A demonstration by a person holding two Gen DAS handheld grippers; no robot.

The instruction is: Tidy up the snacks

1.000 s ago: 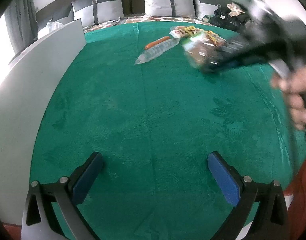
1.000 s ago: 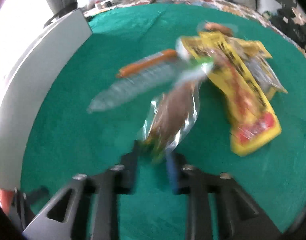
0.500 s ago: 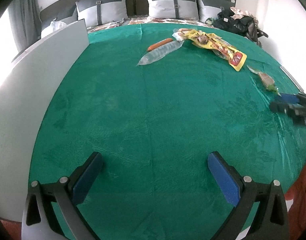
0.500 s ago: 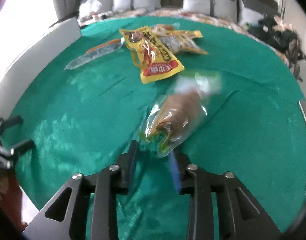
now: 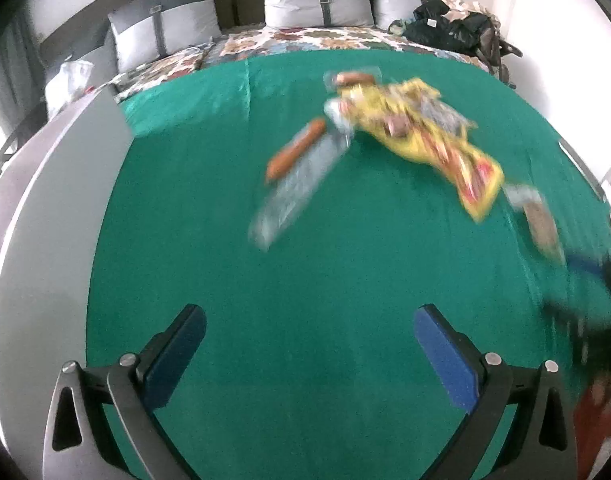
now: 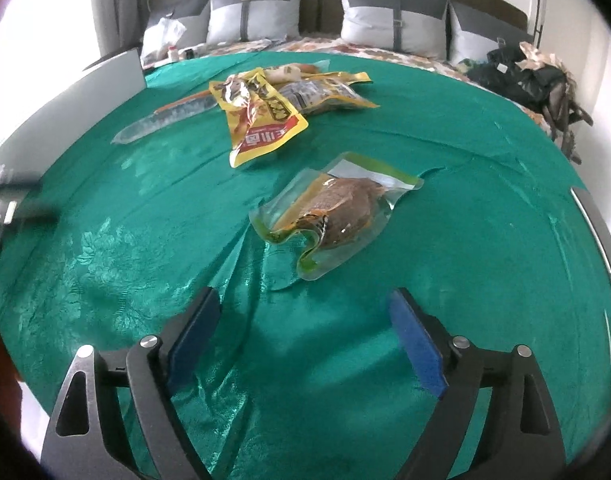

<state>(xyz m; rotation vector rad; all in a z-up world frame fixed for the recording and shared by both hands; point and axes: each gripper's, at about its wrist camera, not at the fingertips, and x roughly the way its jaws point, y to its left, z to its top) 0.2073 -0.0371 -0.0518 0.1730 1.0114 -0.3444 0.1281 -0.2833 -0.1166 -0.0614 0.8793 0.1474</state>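
A clear packet with a brown snack (image 6: 337, 212) lies flat on the green cloth, just ahead of my right gripper (image 6: 305, 300). Its jaws are opening, with nothing between them and neither pad touching the packet. Farther back lies a pile: a yellow packet (image 6: 261, 120), more packets (image 6: 321, 94), a long clear packet (image 6: 165, 120) and an orange sausage (image 6: 181, 102). My left gripper (image 5: 309, 320) stands open and empty over bare cloth, well short of the yellow packet (image 5: 437, 148) and the long clear packet (image 5: 301, 184). The brown snack packet (image 5: 539, 220) and the blurred right gripper (image 5: 585, 288) show at the right.
The green cloth (image 6: 465, 200) covers a bed. A grey board (image 5: 65, 200) stands along its left side and a metal edge (image 6: 597, 232) runs along the right. Pillows (image 6: 393, 12) line the head, with a black bag (image 6: 525, 76) at the back right.
My right gripper carried the brown snack packet away from the pile, set it on the cloth and opened. My left gripper moved closer to the pile, still open.
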